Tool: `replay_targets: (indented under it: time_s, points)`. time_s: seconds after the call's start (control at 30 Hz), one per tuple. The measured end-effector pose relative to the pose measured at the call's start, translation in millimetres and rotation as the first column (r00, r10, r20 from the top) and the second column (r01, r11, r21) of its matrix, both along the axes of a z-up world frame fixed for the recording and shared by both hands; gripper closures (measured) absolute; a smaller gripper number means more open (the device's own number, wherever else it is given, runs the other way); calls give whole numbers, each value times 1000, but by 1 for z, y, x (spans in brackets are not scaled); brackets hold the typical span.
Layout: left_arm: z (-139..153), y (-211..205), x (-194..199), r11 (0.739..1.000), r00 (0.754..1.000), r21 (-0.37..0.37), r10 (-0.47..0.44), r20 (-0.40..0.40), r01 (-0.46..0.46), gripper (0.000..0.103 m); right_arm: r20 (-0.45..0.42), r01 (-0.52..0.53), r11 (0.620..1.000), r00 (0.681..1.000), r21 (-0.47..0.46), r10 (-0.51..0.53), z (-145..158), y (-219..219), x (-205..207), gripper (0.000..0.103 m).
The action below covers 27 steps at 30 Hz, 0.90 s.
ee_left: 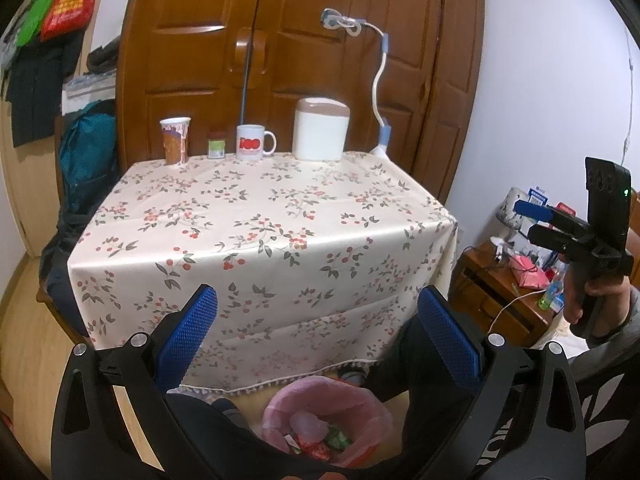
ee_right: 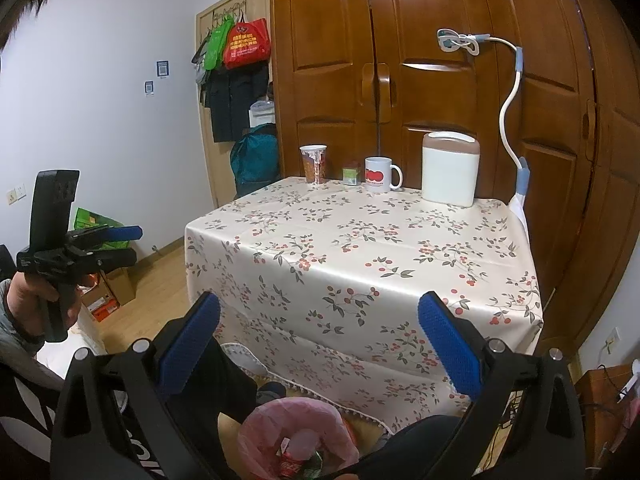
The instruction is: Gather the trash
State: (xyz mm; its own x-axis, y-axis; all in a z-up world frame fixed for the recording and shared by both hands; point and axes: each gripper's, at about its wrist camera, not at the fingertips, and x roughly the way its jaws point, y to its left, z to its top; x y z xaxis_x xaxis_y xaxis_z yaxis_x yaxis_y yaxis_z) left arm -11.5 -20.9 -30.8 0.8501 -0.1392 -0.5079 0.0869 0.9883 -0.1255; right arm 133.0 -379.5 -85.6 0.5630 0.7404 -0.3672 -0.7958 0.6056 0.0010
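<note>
A bin lined with a pink bag (ee_left: 328, 424) stands on the floor in front of the table, with red and green wrappers (ee_left: 320, 442) inside; it also shows in the right wrist view (ee_right: 298, 436). My left gripper (ee_left: 320, 320) is open and empty above the bin, and is seen from the side in the right wrist view (ee_right: 134, 244). My right gripper (ee_right: 320, 320) is open and empty above the bin, and appears at the right of the left wrist view (ee_left: 524, 220). The floral tablecloth (ee_left: 264, 220) has no loose trash on it.
At the table's back edge stand a paper cup (ee_left: 175, 140), a small green box (ee_left: 217, 145), a white mug (ee_left: 251, 143), a white container with a brown lid (ee_left: 320, 130) and a phone-holder arm (ee_left: 378, 80). A nightstand (ee_left: 500, 292) is right, boxes (ee_right: 108, 292) left.
</note>
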Motion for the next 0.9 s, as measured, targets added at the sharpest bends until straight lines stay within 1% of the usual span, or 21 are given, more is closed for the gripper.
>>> replay_targets:
  time_s: [0.9]
  points:
    - [2, -2, 0, 1000, 1000, 5, 2, 3, -2, 6, -6, -6, 1000, 1000, 1, 6, -2, 6, -4, 5]
